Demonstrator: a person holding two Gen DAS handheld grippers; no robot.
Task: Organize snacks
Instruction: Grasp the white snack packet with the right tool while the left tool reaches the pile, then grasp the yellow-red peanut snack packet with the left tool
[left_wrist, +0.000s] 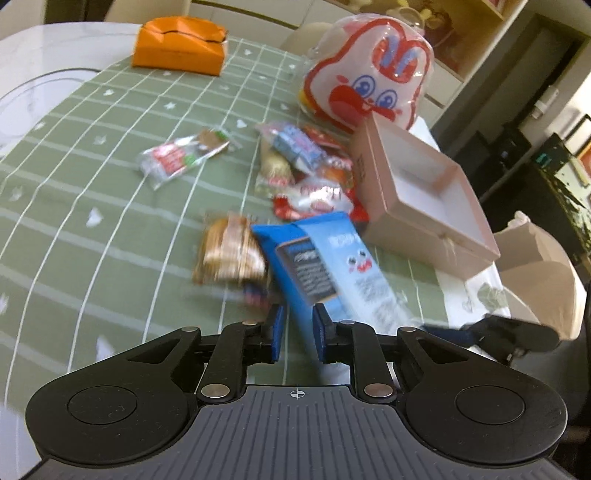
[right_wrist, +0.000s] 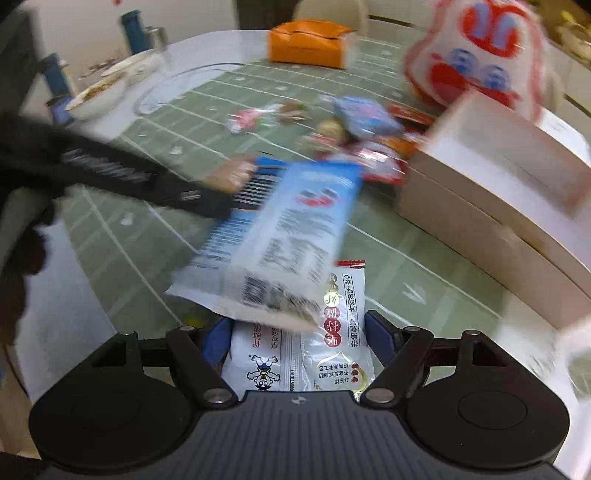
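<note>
The blue snack packet (left_wrist: 332, 266) hangs tilted above the desk (left_wrist: 92, 229), its lower end pinched between the blue pads of the left tool (left_wrist: 297, 332), just beside the open pink box (left_wrist: 417, 199). The right tool (right_wrist: 298, 339) is clamped on a white rice-cracker packet (right_wrist: 314, 350) lying partly under the blue one. Loose snacks (left_wrist: 306, 173) sit heaped near the box on the green checked cloth.

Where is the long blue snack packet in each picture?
Left wrist view: the long blue snack packet sits low in the middle, running up from between the left gripper's jaws.
Right wrist view: it crosses the centre, above a white snack packet in the right gripper.
Shared landmark: the orange box at the far end of the table.
</note>
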